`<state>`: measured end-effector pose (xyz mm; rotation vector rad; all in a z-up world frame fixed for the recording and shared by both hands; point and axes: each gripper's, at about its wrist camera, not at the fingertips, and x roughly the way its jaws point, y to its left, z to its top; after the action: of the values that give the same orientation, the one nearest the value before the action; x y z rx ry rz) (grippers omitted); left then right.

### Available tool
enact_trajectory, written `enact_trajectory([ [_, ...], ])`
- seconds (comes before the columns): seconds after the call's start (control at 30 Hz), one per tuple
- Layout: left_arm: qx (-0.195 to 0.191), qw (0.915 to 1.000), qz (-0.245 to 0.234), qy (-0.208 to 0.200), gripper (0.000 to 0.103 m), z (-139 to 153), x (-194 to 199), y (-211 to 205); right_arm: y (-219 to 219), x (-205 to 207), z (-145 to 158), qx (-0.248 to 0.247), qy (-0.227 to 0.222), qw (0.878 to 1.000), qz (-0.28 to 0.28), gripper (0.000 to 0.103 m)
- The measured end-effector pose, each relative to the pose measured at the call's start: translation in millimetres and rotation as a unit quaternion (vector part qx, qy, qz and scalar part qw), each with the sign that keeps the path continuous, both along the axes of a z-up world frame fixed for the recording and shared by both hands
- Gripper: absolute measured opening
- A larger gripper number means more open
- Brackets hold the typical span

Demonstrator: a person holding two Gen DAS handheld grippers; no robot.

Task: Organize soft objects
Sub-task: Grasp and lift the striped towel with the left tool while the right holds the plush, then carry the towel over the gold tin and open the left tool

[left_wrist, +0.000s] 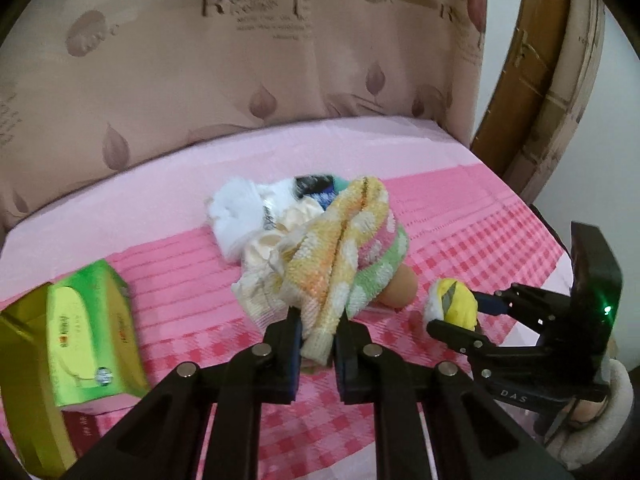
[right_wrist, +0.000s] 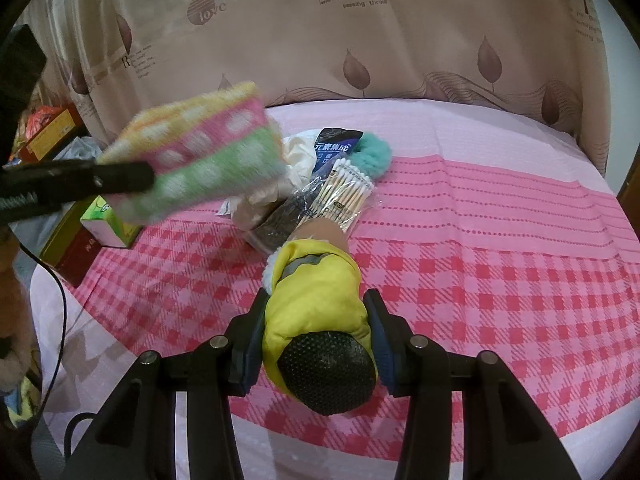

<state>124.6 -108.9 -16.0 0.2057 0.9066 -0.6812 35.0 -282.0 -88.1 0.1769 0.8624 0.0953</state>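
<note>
A folded towel (left_wrist: pixel 344 248) striped yellow, pink and green with white dots hangs above the table, and my left gripper (left_wrist: pixel 318 320) is shut on its lower end. The right wrist view shows the same towel (right_wrist: pixel 208 156) blurred at upper left, over the pile. My right gripper (right_wrist: pixel 316 304) is shut on a small yellow padded shoe (right_wrist: pixel 316 280) with a white fleecy cuff and a black dotted sole, low over the pink checked cloth (right_wrist: pixel 480 280). In the left wrist view the right gripper (left_wrist: pixel 456 312) and the yellow shoe (left_wrist: pixel 454 300) are at the right.
A pile beyond the grippers holds a white cloth (left_wrist: pixel 232 208), a dark blue packet (right_wrist: pixel 336 148), a bag of cotton swabs (right_wrist: pixel 344 192) and a teal fluffy thing (right_wrist: pixel 372 156). A brown rounded thing (left_wrist: pixel 400 288) lies beside it. A green tissue box (left_wrist: pixel 88 332) stands left; a curtain (right_wrist: pixel 360 40) hangs behind.
</note>
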Motion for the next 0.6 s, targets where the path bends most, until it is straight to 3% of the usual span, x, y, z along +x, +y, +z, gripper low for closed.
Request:
enact_trajectory([
  [0.37, 0.023, 0.9945, 0.097, -0.031, 0.013, 22.5, 19.6, 79.6, -1.2, 0.0, -0.9, -0.004, -0.003, 1.0, -0.004, 0.043],
  [0.6, 0.046, 0.9762, 0.211, -0.022, 0.013, 17.8, 45.2, 168.9, 0.1, 1.2, -1.4, -0.009, -0.002, 1.0, -0.005, 0.043],
])
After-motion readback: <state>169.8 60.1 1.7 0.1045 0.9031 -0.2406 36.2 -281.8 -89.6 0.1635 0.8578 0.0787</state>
